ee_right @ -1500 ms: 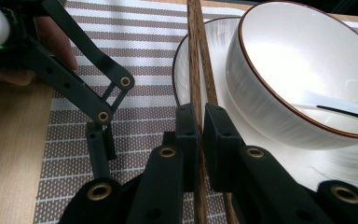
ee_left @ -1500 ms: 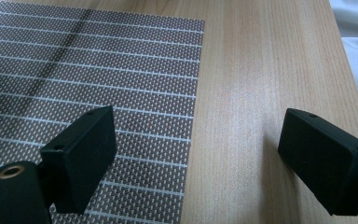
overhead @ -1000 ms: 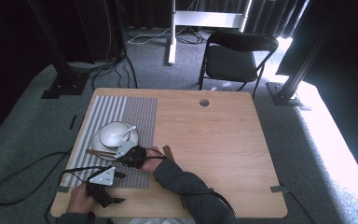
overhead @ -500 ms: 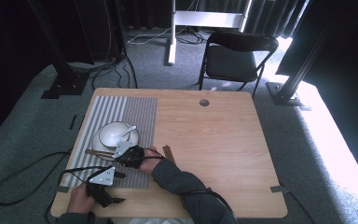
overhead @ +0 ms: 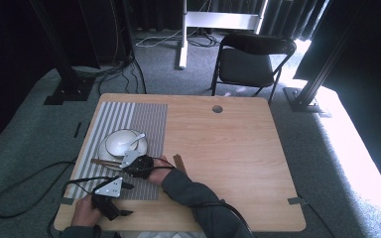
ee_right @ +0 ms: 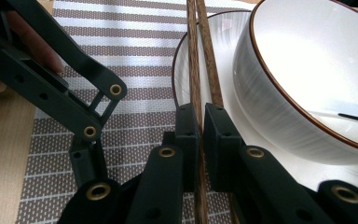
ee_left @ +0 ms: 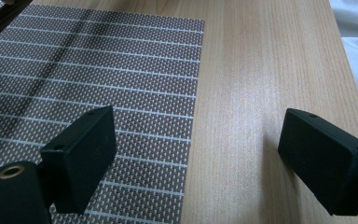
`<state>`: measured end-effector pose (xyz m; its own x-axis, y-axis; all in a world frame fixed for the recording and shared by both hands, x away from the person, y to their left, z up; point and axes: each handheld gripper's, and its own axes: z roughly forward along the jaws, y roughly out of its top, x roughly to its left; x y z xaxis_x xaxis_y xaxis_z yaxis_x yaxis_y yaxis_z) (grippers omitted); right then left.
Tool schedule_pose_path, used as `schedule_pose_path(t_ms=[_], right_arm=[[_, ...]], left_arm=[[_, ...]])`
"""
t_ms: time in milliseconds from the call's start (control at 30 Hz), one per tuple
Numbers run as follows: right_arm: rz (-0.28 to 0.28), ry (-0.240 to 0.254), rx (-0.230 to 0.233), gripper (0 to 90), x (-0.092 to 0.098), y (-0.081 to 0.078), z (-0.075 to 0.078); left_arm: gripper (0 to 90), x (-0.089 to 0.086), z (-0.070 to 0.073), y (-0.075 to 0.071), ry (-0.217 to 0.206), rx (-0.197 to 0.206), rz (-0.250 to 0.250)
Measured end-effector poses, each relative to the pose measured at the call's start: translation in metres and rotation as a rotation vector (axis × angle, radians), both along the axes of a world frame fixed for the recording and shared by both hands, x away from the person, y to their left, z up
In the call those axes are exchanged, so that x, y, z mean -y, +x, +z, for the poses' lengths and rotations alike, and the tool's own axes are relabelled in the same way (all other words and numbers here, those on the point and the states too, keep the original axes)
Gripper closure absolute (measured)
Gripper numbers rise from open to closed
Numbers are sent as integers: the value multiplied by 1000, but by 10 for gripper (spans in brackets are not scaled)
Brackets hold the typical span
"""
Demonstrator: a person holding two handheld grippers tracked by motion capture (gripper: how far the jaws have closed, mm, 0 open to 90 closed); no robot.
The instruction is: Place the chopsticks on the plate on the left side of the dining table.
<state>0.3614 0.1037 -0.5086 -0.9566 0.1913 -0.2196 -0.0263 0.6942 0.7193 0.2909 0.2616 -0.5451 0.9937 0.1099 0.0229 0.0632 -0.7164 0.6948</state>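
Dark wooden chopsticks (ee_right: 196, 60) lay across the rim of a white plate (ee_right: 181, 70) beside a white bowl (ee_right: 307, 79), clamped between the closed jaws of the right gripper (ee_right: 201, 140); the plate rested on a striped placemat (overhead: 149, 119) at the left of the wooden table (overhead: 228, 148). The left gripper (ee_left: 196, 158) hovered with jaws wide and nothing between them over the placemat's near edge; a spoon (overhead: 135, 142) rested in the bowl.

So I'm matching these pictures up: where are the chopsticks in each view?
High view: chopsticks lie lower left, by the plate, ahead of the right gripper.
Left gripper view: not in it.
Right gripper view: centre, clamped between the jaws, running up.
Shared landmark: the striped placemat.
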Motion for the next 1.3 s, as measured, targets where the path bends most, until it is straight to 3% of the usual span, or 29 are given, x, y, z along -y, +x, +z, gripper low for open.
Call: schedule_pose_path(t_ms=[833,1300], right_arm=[[-3,8,23,807,0,-1,2],[-12,-11,43,781,1,1,0]], left_arm=[[116,0,0,0,0,0,0],[116,0,0,0,0,0,0]])
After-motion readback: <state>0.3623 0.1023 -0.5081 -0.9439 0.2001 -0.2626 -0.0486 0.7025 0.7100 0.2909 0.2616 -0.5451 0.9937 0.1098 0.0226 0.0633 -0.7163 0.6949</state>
